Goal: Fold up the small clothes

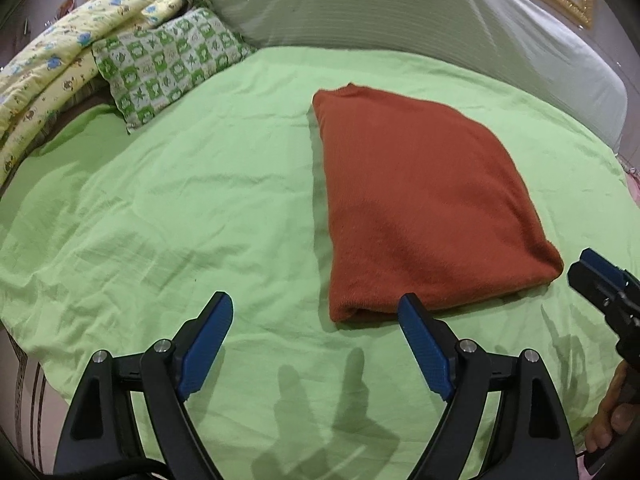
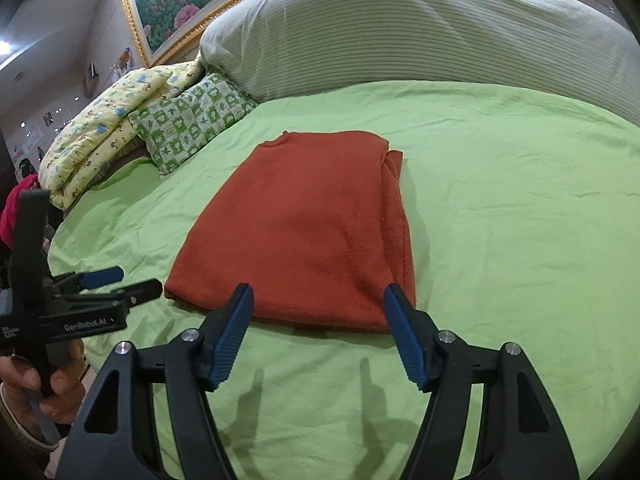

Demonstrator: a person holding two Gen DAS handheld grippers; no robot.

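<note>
A rust-red knit garment (image 1: pixel 420 204) lies folded into a long rectangle on the green bedsheet (image 1: pixel 200 200); it also shows in the right wrist view (image 2: pixel 304 232). My left gripper (image 1: pixel 316 306) is open and empty, just short of the garment's near left corner. My right gripper (image 2: pixel 318 294) is open and empty, its fingertips at the garment's near edge. In the left wrist view the right gripper (image 1: pixel 596 276) shows at the right edge. In the right wrist view the left gripper (image 2: pixel 120 282) shows at the left, held by a hand.
A green checked pillow (image 1: pixel 168 64) and a yellow patterned quilt (image 1: pixel 52 64) lie at the far left of the bed. A large striped white pillow (image 1: pixel 400 4) lies along the headboard. The green sheet (image 2: pixel 520 200) spreads right of the garment.
</note>
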